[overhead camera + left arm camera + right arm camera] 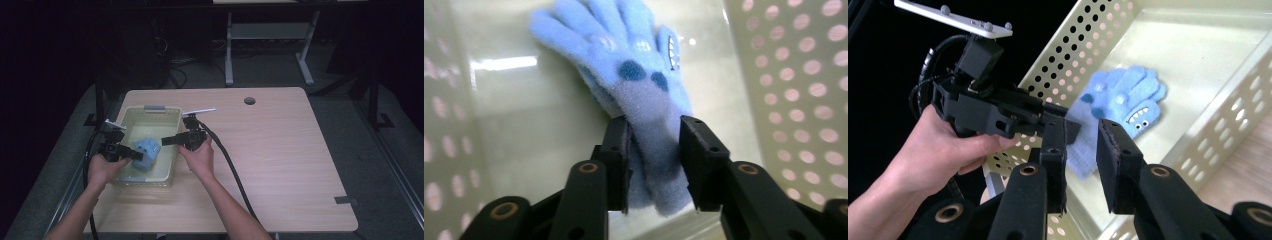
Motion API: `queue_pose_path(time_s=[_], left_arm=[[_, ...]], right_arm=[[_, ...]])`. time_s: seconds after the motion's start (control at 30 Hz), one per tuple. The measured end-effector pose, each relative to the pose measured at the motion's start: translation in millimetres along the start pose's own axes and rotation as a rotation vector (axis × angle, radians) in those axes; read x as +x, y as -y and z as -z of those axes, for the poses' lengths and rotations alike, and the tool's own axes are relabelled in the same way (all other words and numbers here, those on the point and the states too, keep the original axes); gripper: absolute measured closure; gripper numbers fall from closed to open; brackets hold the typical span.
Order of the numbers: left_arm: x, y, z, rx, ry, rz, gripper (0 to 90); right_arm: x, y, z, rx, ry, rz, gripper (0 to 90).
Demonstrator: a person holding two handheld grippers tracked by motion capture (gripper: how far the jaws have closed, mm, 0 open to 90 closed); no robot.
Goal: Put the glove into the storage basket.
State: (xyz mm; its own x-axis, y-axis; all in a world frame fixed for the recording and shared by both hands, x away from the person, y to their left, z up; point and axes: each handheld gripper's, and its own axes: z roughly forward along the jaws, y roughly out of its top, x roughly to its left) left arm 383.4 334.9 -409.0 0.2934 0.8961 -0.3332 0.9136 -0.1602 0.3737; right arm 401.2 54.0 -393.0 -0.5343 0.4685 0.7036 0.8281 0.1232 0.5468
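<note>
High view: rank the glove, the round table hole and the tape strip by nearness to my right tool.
1. Glove, just left of the right tool, in the basket.
2. Table hole, toward the far edge.
3. Tape strip, near right corner.

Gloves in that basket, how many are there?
1: a blue monster-face glove on the basket floor, its cuff between the left gripper jaws. A second may lie hidden beneath.
</note>
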Motion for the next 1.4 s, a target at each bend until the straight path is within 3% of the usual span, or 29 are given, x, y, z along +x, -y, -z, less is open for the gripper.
queue_pose_path(time_s=[0.07, 0.1, 0.27, 0.37, 0.47, 0.73, 0.93, 1.1, 1.4], left_arm=[[-0.6, -1.0, 2.4, -0.012, 0.001, 0.015, 61.9], [-0.7, -1.5, 4.1, -0.011, -0.003, 0.017, 57.0], [0.3, -4.8, 13.3, -0.013, -0.025, 0.026, 54.4], [-1.0, -6.4, 14.0, -0.015, -0.018, 0.014, 62.2], [-3.7, -7.4, 8.4, -0.008, -0.015, -0.006, 63.9], [-6.0, -11.2, -14.4, 0.093, -0.073, -0.002, 61.6], [-12.4, -13.9, -4.1, 0.033, -0.041, -0.009, 56.1], [-21.1, -15.8, 7.3, -0.028, 0.013, -0.029, 51.6], [-27.7, -16.7, 14.1, -0.083, 0.065, -0.033, 50.1]], right_arm=[[-0.5, 0.5, 2.7, -0.001, 0.001, -0.004, 73.9], [-1.2, 0.7, 4.6, -0.006, 0.003, -0.004, 73.8], [-1.6, 1.4, 9.4, -0.022, 0.0, -0.003, 73.9], [-1.7, 2.5, 13.2, -0.022, -0.002, -0.006, 73.9], [-2.9, 3.4, 17.0, -0.028, -0.007, -0.01, 73.6], [-6.1, 5.8, 32.0, -0.04, -0.007, 0.001, 72.9], [-9.6, 6.3, 39.1, -0.044, -0.003, -0.007, 72.2], [-10.2, 7.6, 45.3, -0.057, 0.003, -0.011, 71.0], [-12.9, 8.4, 58.1, -0.06, 0.013, -0.003, 68.2]])
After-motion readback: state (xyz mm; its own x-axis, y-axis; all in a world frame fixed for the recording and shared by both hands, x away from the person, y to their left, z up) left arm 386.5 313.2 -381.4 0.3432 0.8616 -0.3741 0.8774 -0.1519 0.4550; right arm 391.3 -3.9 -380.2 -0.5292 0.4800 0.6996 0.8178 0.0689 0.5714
